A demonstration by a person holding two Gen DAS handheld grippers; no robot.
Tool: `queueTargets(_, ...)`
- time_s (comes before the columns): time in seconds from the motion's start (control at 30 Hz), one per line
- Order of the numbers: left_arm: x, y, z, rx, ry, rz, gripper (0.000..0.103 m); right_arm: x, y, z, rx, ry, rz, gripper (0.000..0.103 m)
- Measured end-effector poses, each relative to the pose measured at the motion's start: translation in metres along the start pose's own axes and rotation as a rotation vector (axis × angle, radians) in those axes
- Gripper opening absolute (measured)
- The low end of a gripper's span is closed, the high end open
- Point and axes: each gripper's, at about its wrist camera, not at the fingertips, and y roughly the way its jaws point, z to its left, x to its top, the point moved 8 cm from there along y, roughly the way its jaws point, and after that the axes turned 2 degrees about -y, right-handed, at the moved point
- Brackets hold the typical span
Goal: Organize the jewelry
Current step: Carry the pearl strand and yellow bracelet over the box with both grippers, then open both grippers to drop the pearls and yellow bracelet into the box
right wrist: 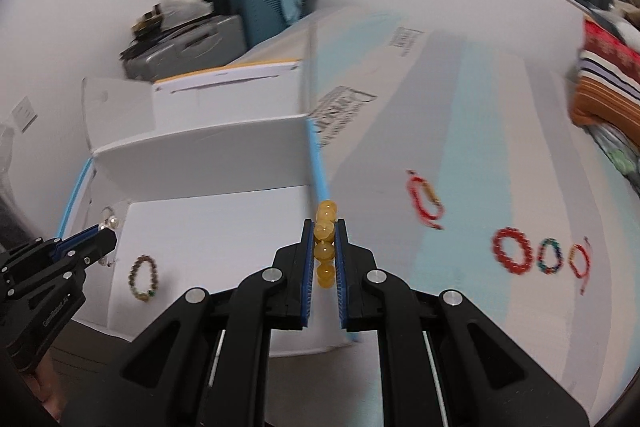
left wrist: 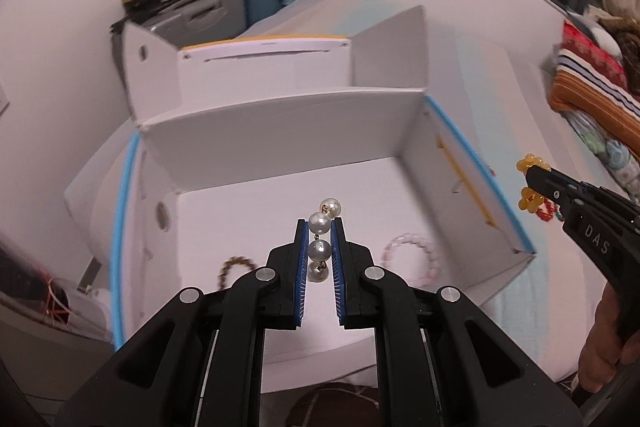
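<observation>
My left gripper (left wrist: 320, 227) is shut on a pearl bracelet (left wrist: 321, 249) and holds it above the open white box (left wrist: 280, 139). A brown bead bracelet (left wrist: 234, 269) and a pale pink bracelet (left wrist: 410, 261) lie on the box floor. My right gripper (right wrist: 324, 227) is shut on a yellow bead bracelet (right wrist: 325, 247), just over the box's blue right rim (right wrist: 320, 167). It also shows at the right of the left wrist view (left wrist: 536, 183). The left gripper (right wrist: 106, 233) shows at the left of the right wrist view.
On the white and pale blue surface right of the box lie a red cord bracelet (right wrist: 426, 201), a red bead bracelet (right wrist: 512, 251), a multicolour bracelet (right wrist: 551, 254) and a thin red one (right wrist: 580, 259). Folded striped textiles (right wrist: 604, 87) are at far right. Suitcases (right wrist: 188, 43) stand behind.
</observation>
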Motion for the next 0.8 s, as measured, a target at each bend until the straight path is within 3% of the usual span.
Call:
queueTargets(0.27, -0.011, 0.024, 0.043, 0.051, -0.052, 0.064, 0.011, -0.012, 0.041, 0.05, 0.062, -0.051, 0.098, 0.009)
queueTargets(0.6, -0.027, 0.062, 0.051, 0.06, -0.064, 0.179, 0.011, -0.037, 0.091, 0.074, 0.078, -0.066, 0.251, 0.009)
queueTargets(0.8, -0.032, 0.069, 0.051, 0.063, -0.055, 0.2, 0.011, -0.051, 0.107, 0.076, 0.054, -0.066, 0.318, 0.009)
